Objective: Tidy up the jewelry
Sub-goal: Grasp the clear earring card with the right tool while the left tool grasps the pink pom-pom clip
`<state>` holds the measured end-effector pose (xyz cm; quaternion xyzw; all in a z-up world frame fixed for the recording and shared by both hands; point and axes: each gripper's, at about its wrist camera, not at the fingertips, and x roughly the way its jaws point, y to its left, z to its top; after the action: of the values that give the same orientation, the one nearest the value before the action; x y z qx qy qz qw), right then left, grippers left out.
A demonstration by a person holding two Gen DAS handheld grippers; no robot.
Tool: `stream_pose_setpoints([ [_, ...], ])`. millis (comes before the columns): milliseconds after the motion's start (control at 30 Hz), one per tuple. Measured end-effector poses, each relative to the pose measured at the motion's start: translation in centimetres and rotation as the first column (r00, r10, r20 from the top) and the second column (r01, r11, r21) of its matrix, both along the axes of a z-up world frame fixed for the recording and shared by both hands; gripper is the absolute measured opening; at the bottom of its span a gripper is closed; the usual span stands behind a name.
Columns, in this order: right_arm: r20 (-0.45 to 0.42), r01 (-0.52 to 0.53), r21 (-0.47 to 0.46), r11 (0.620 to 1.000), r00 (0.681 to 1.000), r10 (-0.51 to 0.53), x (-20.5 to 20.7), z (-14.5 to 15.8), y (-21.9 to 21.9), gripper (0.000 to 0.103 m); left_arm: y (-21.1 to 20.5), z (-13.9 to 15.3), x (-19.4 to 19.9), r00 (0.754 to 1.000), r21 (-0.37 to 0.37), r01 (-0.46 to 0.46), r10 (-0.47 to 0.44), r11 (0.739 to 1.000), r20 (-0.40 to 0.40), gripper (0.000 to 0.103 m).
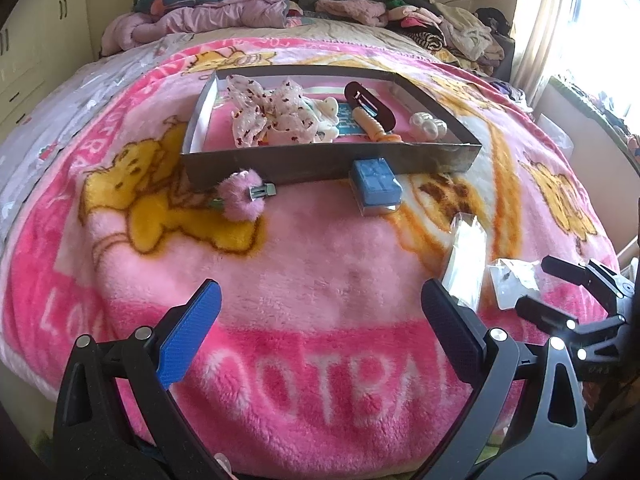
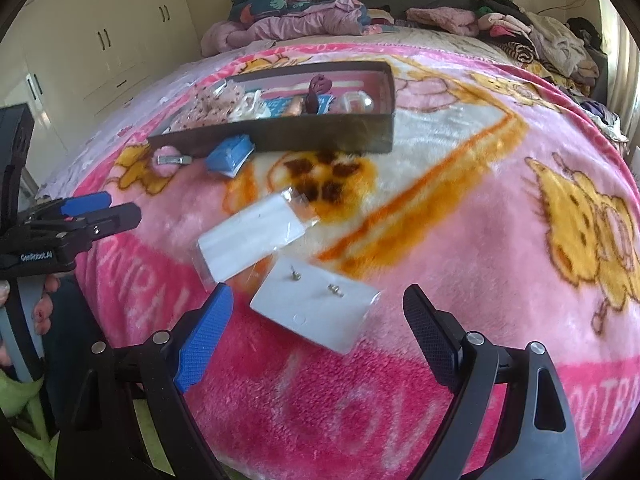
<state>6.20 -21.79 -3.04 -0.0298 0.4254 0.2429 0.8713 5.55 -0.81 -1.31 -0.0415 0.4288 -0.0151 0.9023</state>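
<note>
Grey tray: blue box and pink fluffy clip just before it. Earring card nearer, between the wide-spread, empty right gripper. Left gripper likewise wide, empty.

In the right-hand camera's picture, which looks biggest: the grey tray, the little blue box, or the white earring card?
1. Grey tray, clearly largest.
2. White earring card, though it lies much nearer the camera.
3. Blue box, smallest, though farther away.

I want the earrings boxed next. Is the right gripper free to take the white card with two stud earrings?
Probably yes. The right gripper is open and empty, and the white earring card lies flat on the pink fleece blanket just ahead of its fingers, nothing over it.
</note>
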Motion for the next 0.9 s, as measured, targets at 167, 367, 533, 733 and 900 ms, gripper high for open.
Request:
stream_pose_setpoints([
  [167,-0.005,0.002,-0.013,1.000,1.000,-0.002,-0.1,-0.9,0.8,0.084,0.4,-0.5,0.4,1.000,0.004,-0.022,0.022,1.000,-0.001,0.092],
  [367,0.014,0.027,-0.030,0.999,1.000,-0.027,0.3,-1.6,1.3,0.084,1.4,-1.2,1.2,0.998,-0.002,-0.058,0.058,0.998,-0.013,0.092],
  [533,0.037,0.038,-0.048,0.998,0.999,-0.036,0.7,-2.0,1.3,0.067,2.7,-1.6,2.2,0.995,-0.022,-0.097,0.097,0.995,-0.026,0.092],
  [733,0.059,0.051,-0.033,0.998,0.997,-0.049,1.5,-1.8,0.6,0.063,3.9,-2.0,3.8,0.990,-0.031,-0.134,0.133,0.990,-0.034,0.091],
  [900,0.064,0.072,-0.029,0.997,0.995,-0.070,2.3,-1.5,0.0,0.063,5.1,-2.2,5.3,0.983,-0.022,-0.180,0.179,0.983,-0.031,0.091],
])
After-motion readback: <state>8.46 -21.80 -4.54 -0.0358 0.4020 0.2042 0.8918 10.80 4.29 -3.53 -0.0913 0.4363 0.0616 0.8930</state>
